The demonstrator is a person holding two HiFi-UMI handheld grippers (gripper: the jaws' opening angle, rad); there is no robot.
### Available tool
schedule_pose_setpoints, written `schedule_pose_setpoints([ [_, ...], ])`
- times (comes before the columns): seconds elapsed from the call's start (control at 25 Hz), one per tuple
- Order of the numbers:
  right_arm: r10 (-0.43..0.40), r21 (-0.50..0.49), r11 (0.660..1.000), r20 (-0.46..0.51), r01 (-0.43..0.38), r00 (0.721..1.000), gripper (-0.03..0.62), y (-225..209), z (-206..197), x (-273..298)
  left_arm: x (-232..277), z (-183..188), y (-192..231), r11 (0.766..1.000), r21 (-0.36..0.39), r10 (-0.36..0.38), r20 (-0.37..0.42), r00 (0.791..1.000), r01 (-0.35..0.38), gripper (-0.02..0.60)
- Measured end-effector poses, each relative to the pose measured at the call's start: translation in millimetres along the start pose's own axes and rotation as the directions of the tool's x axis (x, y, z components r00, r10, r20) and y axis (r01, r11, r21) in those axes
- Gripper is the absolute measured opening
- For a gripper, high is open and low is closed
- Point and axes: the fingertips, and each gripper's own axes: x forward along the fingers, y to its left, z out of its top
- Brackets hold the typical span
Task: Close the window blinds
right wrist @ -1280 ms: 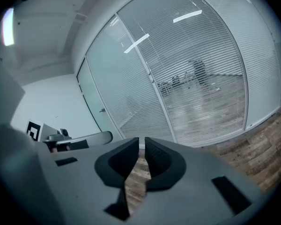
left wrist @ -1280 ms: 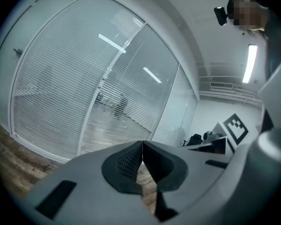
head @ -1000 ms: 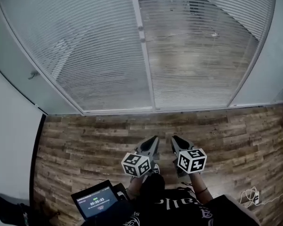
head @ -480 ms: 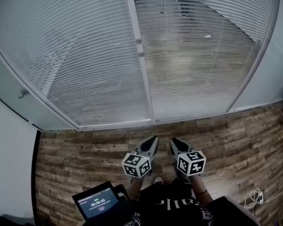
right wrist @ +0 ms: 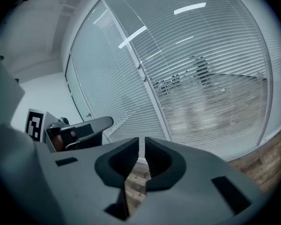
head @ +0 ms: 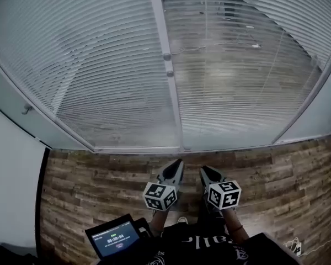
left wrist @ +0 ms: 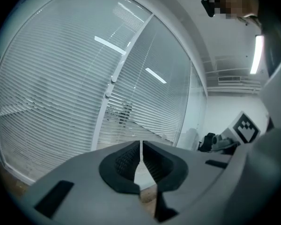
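A floor of brown wood planks (head: 99,175) runs up to a wide glazed wall. A plain white wall (head: 14,186) closes the left edge of the head view.

The grey two-jaw left gripper (head: 178,163) sits low in the centre of the head view and points toward the window. In the left gripper view its jaws are pressed together, with only a hairline between the ribbed pads and nothing caught there. Just to its right, the matching right gripper (head: 204,170) points the same way. Its jaws are drawn in to a thin slit and are also empty. Both tips hang over the floor planks below the window's bottom rail and touch nothing. Each gripper carries a black-and-white marker cube (head: 159,195) at its rear.

The white horizontal-slat window blinds (head: 99,65) fill the upper two thirds of the head view in two panels. They are lowered all the way to the bottom rail. The slats are tilted enough that a room beyond shows dimly between them. A white vertical frame post (head: 174,109) divides the panels and carries two small round knobs (head: 167,56), one above the other.

A dark tablet with a lit screen (head: 115,238) sits at the lower left, and a pale cable (head: 295,246) lies on the floor at the lower right.
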Motion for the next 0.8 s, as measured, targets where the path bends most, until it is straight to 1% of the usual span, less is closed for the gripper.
schedule_pose_setpoints([
  [0.16, 0.074, -0.053, 0.996, -0.017, -0.075, 0.997, 0.051, -30, 42, 29, 52, 16, 12, 0.998, -0.035, 0.059, 0.034, 0.998, -0.058, 0.005],
  [0.4, 0.179, -0.11, 0.977, -0.044, -0.182, 0.983, 0.051, -71, 104, 63, 123, 47, 23, 0.989, -0.045, 0.145, 0.074, 0.987, -0.142, 0.005],
  [0.52, 0.209, -0.122, 0.969, -0.068, -0.216, 0.976, 0.051, -88, 116, 78, 142, 57, 34, 0.981, -0.045, 0.19, 0.093, 0.977, -0.187, 0.005],
  [0.64, 0.225, -0.112, 0.966, -0.085, -0.234, 0.971, 0.051, -97, 121, 94, 152, 67, 51, 0.974, -0.031, 0.228, 0.097, 0.969, -0.226, 0.006],
  [0.8, 0.249, -0.101, 0.96, -0.108, -0.26, 0.962, 0.051, -103, 121, 109, 164, 89, 75, 0.961, 0.031, 0.27, 0.106, 0.957, -0.275, 0.022],
])
